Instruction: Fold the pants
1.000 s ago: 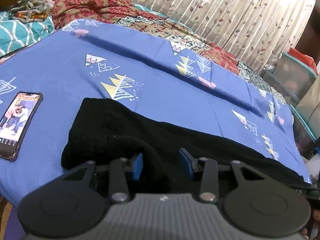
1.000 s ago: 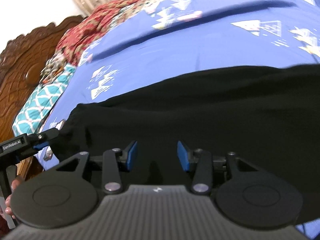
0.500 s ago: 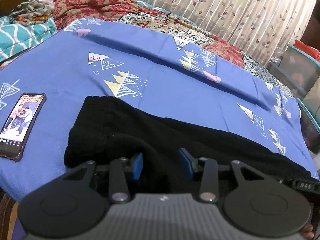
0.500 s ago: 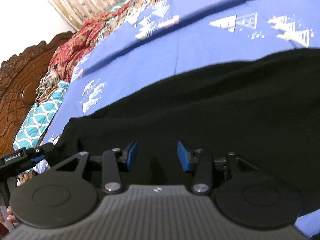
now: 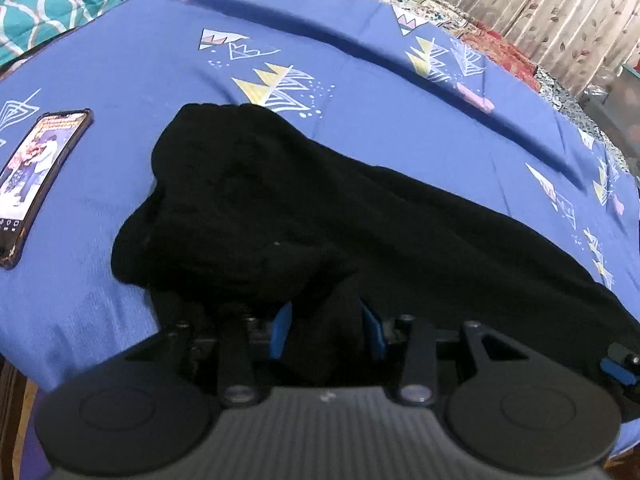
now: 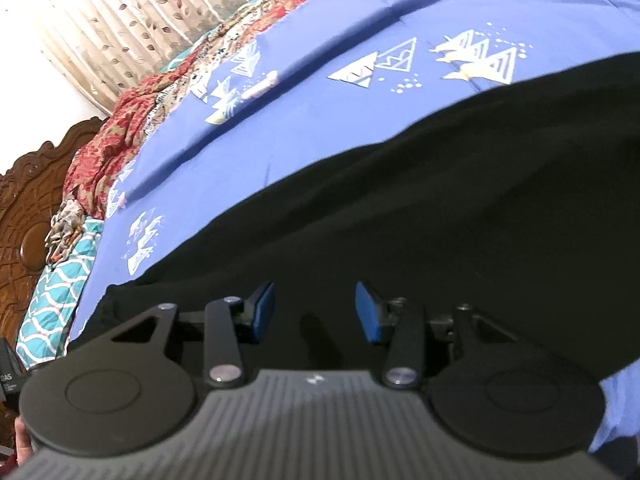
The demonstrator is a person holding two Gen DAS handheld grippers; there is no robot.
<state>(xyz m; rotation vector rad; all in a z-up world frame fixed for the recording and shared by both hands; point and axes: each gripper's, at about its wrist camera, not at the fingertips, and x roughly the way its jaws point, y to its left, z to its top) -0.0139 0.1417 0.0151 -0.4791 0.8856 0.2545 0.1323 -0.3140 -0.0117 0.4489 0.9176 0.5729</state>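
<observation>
Black pants [image 5: 320, 208] lie lengthwise across the blue patterned bedsheet [image 5: 360, 92], their wide end bunched up near the phone. My left gripper [image 5: 326, 328] is pushed into the near edge of that end. A hump of black cloth stands between its blue pads [image 5: 280, 332], which stay apart, and cloth hides its left fingertip. In the right wrist view the pants [image 6: 440, 208] fill the middle. My right gripper [image 6: 316, 312] hovers open just over them, with only flat cloth behind the gap.
A phone [image 5: 36, 176] with a lit screen lies on the sheet left of the pants. Teal and red bedding [image 5: 60, 4] is piled at the far left. A carved wooden headboard [image 6: 20, 220] and curtains [image 6: 120, 12] stand beyond the bed. The bed's near edge runs just under both grippers.
My left gripper has sunk into the near edge of the pants, and the cloth has bunched up between its pads. My right gripper has slid along the pants and rolled.
</observation>
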